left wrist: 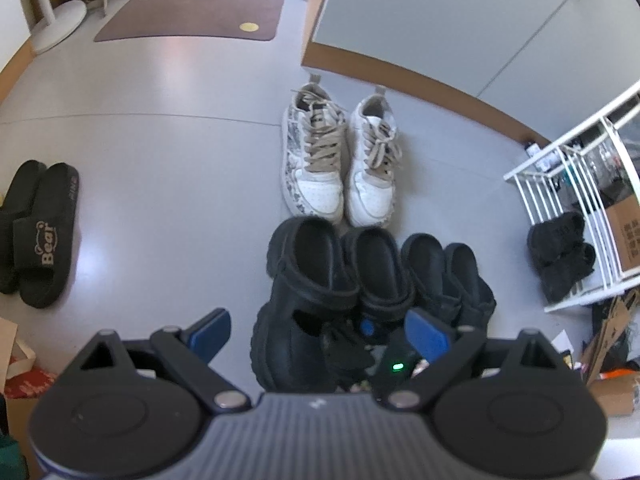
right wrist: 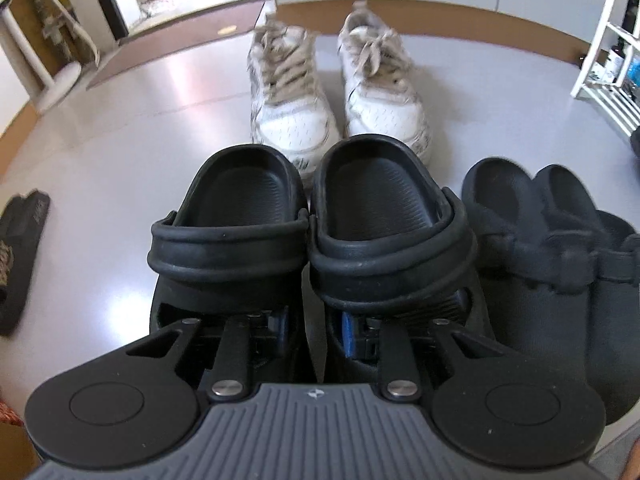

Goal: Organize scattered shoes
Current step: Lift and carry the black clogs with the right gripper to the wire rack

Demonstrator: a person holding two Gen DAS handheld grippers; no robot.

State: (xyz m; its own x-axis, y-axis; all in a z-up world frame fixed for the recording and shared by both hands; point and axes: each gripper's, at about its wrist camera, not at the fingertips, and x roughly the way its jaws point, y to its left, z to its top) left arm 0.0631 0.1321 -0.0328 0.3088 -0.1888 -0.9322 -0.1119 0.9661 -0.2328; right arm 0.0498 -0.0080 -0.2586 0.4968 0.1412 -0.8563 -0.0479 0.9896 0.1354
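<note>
1. Right gripper [right wrist: 314, 330]: jaws narrow, pinching the clogs' [right wrist: 308, 216] inner walls together, carrying both as a pair.
2. Left gripper [left wrist: 318, 330]: jaws wide, empty, above.
3. Sneakers [left wrist: 338, 156] paired by the wall.

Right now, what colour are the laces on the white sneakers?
Beige, tan-looking laces on the white sneakers; the left wrist view shows them sharpest.

Black hand-held gripper [left wrist: 318, 332], blue pads [left wrist: 426, 334].
</note>
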